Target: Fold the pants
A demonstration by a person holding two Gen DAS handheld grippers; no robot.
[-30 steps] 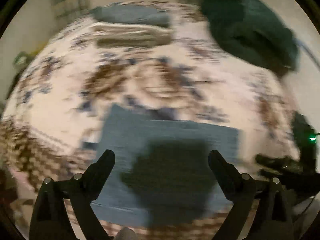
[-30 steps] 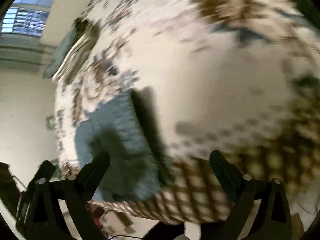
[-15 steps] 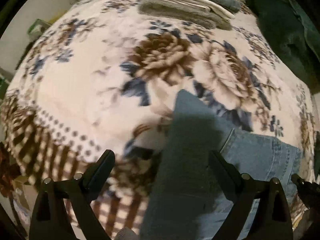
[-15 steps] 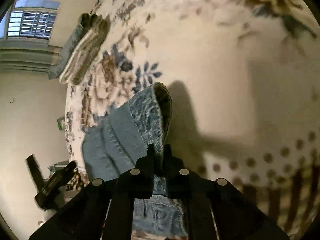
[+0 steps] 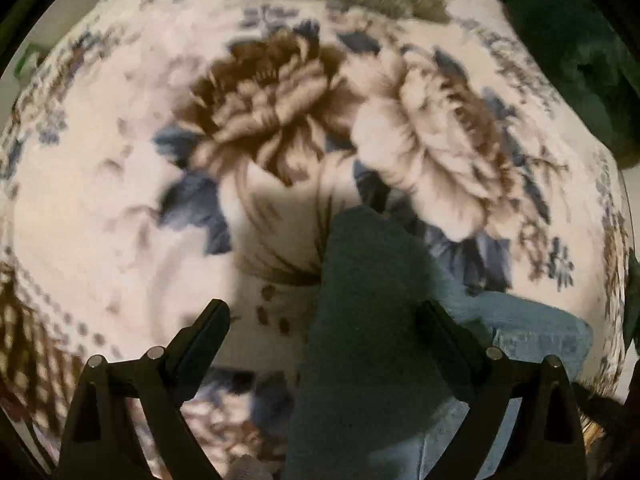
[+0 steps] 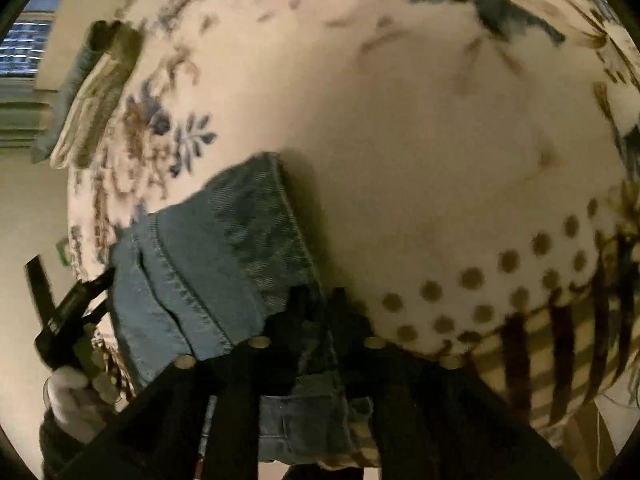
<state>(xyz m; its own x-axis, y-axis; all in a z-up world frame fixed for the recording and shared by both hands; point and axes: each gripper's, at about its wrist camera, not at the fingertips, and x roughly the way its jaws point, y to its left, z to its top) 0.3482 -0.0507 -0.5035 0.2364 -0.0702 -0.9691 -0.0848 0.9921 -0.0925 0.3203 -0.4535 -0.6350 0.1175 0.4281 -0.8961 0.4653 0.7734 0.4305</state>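
A cream blanket [image 5: 100, 208] printed with big brown and blue flowers is covering the whole surface, and its checked and dotted border [image 6: 520, 280] is running along the near edge in the right wrist view. On it, near that edge, the blue denim pants [image 6: 208, 256] are lying in a folded bundle, with one thick corner lifting up off the blanket. In the left wrist view the same pants [image 5: 532, 320] are showing as a dark shadowed fold rising between the fingers, with a lighter blue part to the right.

A stack of folded clothes [image 6: 92, 92] is sitting at the far side of the blanket, well apart from the pants, and a dark green garment [image 5: 568, 48] is lying at the far right corner; both are blurred.

The right gripper [image 6: 318, 300] is pinching the denim edge, its jaws drawn together on the cloth. The left gripper [image 5: 324, 320] is hanging with its jaws spread wide above the pants, and it seems not to be touching them, though the shadow makes this hard to judge. A white-gloved hand [image 6: 74, 396] is holding the left gripper's handle beside the pants.
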